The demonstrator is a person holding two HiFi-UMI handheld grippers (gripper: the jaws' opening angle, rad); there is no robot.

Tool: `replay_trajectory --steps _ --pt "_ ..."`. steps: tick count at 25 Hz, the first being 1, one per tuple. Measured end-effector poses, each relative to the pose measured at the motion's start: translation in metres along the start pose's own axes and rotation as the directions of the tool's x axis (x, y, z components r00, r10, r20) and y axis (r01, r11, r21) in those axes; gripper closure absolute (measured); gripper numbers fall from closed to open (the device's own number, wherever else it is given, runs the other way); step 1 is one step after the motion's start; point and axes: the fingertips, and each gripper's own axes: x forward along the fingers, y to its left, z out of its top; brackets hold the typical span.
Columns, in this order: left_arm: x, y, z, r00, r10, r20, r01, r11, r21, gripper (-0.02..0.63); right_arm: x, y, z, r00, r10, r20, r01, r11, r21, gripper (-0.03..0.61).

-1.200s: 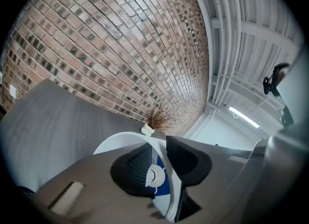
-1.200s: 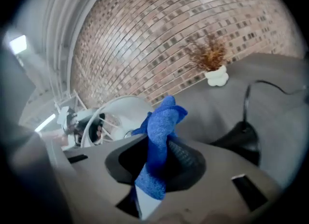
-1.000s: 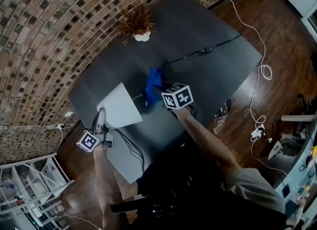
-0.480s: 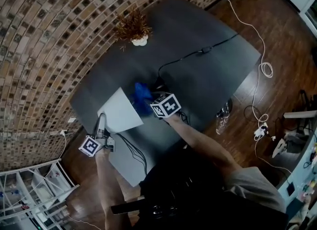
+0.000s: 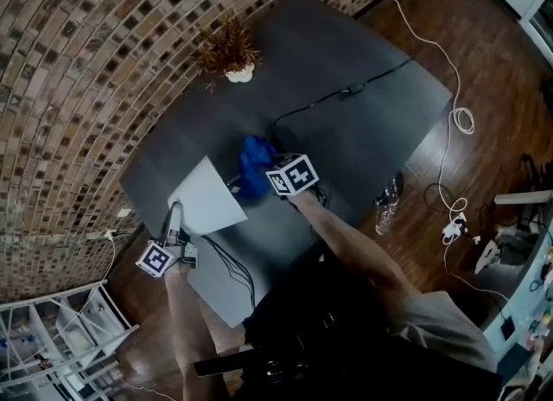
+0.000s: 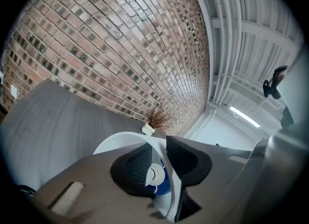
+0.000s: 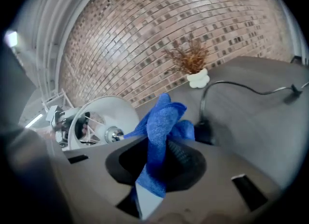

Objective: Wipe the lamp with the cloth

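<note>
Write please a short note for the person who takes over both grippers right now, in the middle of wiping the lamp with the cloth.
Left gripper: shut on the rim of the white lampshade, holding it.
Right gripper: shut on the blue cloth, close beside the shade; contact is not clear.
The lamp is on the dark table.
Done: both grips made, cloth brought up to the lamp.
Left: wipe the shade; the pictures do not show how much is already clean.
</note>
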Motion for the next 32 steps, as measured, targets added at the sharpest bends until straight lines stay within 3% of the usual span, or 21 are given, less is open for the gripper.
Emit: replay_trajectory --steps 4,6,9,11,13,15,16,18,20,23,25,26,29,32 --pt "0.001 -0.001 0.004 1.000 -0.005 0.004 0.005 1.000 0.010 0.517 -0.031 -0.029 0.001 0.999 -0.053 -0.014 0.051 0.996 -0.076 0.494" --pt "0.001 -0.001 0.003 1.000 -0.005 0.008 0.005 1.000 0.008 0.517 -0.049 -0.042 0.003 0.992 -0.123 -0.009 0.121 0.985 -0.123 0.494" --pt "0.002 -0.002 0.001 1.000 -0.013 0.010 0.013 1.000 0.005 0.517 -0.093 -0.087 0.007 0.953 -0.303 0.023 0.303 0.944 -0.131 0.494" --pt "0.003 -0.003 0.002 1.000 -0.021 0.010 0.021 1.000 0.007 0.517 -0.120 -0.104 0.009 0.933 -0.355 0.056 0.360 0.927 -0.107 0.494" --pt "0.003 -0.003 0.003 1.000 -0.025 0.016 0.025 1.000 0.002 0.517 -0.126 -0.085 0.016 0.956 -0.280 0.092 0.289 0.951 -0.108 0.494" --pt "0.002 0.000 0.004 1.000 -0.016 0.022 0.016 1.000 -0.003 0.517 -0.107 -0.036 0.021 0.991 -0.088 0.103 0.099 0.988 -0.117 0.494" --pt "0.000 0.001 0.004 1.000 -0.010 0.022 0.010 1.000 -0.004 0.517 -0.091 -0.006 0.022 0.995 0.023 0.094 -0.012 0.993 -0.115 0.494" --pt "-0.002 0.003 0.002 1.000 -0.001 0.016 0.001 1.000 -0.009 0.517 -0.055 0.048 0.019 0.980 0.189 0.054 -0.181 0.975 -0.130 0.494" --pt "-0.003 0.003 0.000 1.000 0.005 0.009 -0.005 1.000 -0.012 0.517 -0.018 0.089 0.015 0.957 0.291 0.003 -0.287 0.944 -0.161 0.494" --pt "-0.006 0.004 -0.003 1.000 0.025 0.009 -0.025 1.000 -0.014 0.517 0.028 0.127 0.003 0.907 0.417 -0.051 -0.420 0.899 -0.124 0.494" --pt "-0.007 0.003 -0.004 0.999 0.032 0.015 -0.032 0.999 -0.021 0.517 0.039 0.131 0.001 0.900 0.435 -0.042 -0.436 0.892 -0.115 0.494" --pt "-0.006 0.002 -0.004 0.999 0.028 0.018 -0.028 0.999 -0.023 0.517 0.039 0.123 -0.001 0.913 0.407 -0.042 -0.409 0.905 -0.115 0.494" --pt "-0.003 -0.002 -0.003 1.000 0.014 0.021 -0.014 1.000 -0.012 0.517 0.029 0.069 -0.016 0.972 0.223 -0.077 -0.230 0.969 -0.092 0.494" --pt "-0.003 0.000 -0.001 1.000 0.014 0.021 -0.014 1.000 -0.009 0.517 0.006 0.022 -0.017 0.994 0.099 -0.052 -0.100 0.995 -0.027 0.494"
